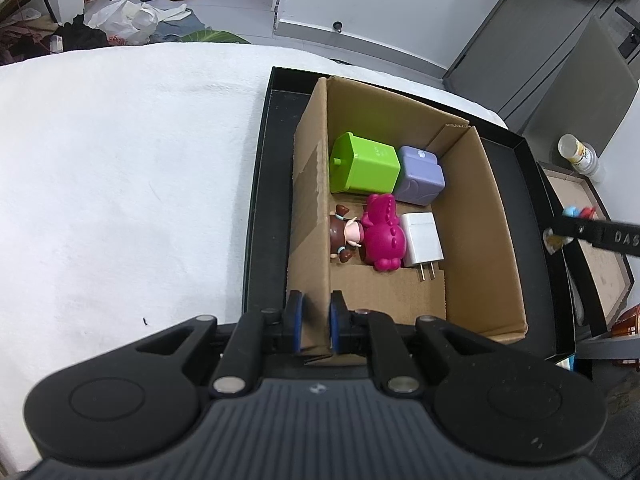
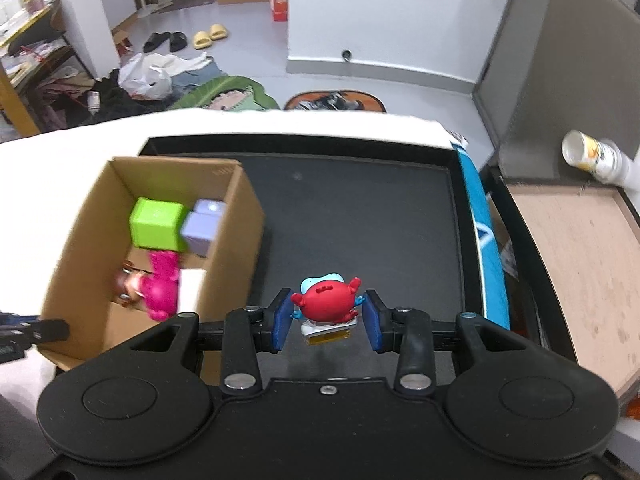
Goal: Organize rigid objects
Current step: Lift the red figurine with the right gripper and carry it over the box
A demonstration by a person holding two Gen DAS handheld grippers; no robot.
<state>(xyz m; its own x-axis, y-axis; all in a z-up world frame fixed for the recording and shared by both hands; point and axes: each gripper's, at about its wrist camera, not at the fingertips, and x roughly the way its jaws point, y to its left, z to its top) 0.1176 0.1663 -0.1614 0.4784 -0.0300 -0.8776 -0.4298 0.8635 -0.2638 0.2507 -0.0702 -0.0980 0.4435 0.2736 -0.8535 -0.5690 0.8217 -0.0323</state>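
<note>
Right wrist view: the right gripper (image 2: 326,320) is clamped on a red crab figurine (image 2: 326,302), carried above the black tray (image 2: 360,208); the cardboard box (image 2: 236,240) lies at ten o'clock. The left gripper (image 1: 316,320) pinches the box's wall, evidently steadying it for the drop.

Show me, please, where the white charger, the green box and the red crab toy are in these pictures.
white charger (image 1: 421,239), left wrist view, on its flat top face.
green box (image 1: 366,168), left wrist view, on its upper side.
red crab toy (image 2: 326,302), right wrist view, on its round red body.
</note>
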